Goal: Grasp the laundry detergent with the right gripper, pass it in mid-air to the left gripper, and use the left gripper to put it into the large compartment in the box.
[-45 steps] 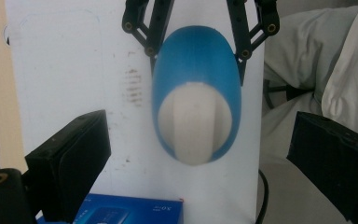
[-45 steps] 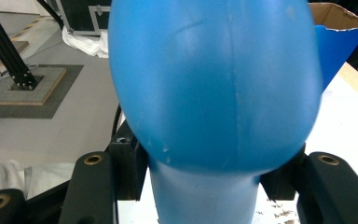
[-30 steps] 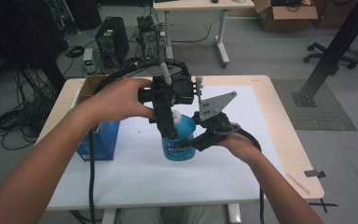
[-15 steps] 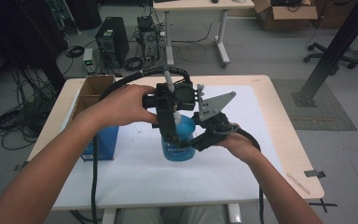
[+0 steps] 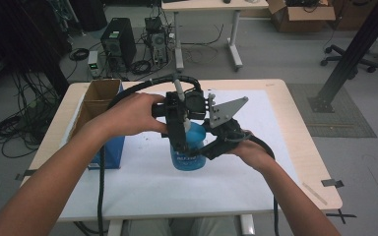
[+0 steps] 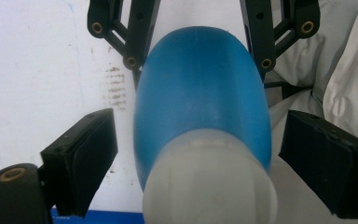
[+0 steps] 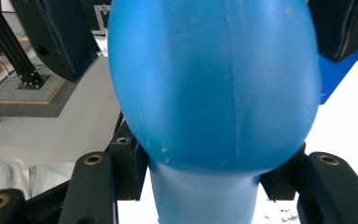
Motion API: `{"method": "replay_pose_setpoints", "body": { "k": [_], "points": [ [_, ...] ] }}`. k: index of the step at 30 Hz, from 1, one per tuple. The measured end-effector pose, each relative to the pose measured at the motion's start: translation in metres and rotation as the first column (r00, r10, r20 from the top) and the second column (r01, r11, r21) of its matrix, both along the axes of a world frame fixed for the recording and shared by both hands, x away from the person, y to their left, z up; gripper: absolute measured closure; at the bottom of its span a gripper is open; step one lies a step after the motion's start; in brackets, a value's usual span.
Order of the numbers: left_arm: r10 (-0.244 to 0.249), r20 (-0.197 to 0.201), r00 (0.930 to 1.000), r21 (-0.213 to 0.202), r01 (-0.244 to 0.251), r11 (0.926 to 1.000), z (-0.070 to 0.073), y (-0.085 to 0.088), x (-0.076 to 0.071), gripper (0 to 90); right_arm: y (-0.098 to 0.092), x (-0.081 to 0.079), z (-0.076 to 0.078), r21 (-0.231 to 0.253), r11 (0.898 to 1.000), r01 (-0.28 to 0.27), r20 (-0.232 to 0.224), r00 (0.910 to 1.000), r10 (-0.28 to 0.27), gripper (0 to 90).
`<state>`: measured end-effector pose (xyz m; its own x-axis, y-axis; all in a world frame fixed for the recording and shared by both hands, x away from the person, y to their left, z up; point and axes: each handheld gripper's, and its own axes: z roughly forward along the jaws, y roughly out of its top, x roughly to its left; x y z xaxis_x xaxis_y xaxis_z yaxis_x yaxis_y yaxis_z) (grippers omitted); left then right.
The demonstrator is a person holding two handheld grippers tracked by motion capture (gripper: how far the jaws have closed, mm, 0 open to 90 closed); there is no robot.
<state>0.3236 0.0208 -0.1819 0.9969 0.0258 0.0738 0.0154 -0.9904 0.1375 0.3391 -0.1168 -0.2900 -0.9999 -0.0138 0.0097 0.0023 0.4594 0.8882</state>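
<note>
Right at the centre of the table, the right gripper (image 5: 211, 147) clamps the blue bottle (image 5: 188, 150) from the person's right side; in the right gripper view its black jaws press against the bottle's narrower lower part on both sides, with the rounded blue body (image 7: 214, 84) bulging above them. The left gripper (image 5: 179, 140) comes down over the bottle from above. In the left gripper view its pads (image 6: 81, 161) stand off the bottle (image 6: 200, 107) on either side, with a gap showing at each; the jaws have just been closing, with the white cap end (image 6: 209, 182) between them but not yet pinched. A white label on the bottle's front carries writing too small to read. The bottle stands upright on the white sheet (image 5: 142, 177) covering the table (image 5: 305, 147). Well to the left, an open cardboard box (image 5: 98, 98) with blue sides sits on the table's left part.
</note>
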Motion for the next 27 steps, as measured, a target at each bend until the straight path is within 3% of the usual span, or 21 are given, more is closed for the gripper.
{"method": "replay_pose_setpoints", "body": {
  "k": [27],
  "points": [
    [0.004, -0.01, 0.9999, 0.003, -0.003, 1.0, -0.0019, 0.0028, 0.002, 32.3, 0.0028, 0.0007, -0.0012, -0.005, 1.0, -0.006, -0.003, 1.0, 0.006, 43.3]
  ]
}}
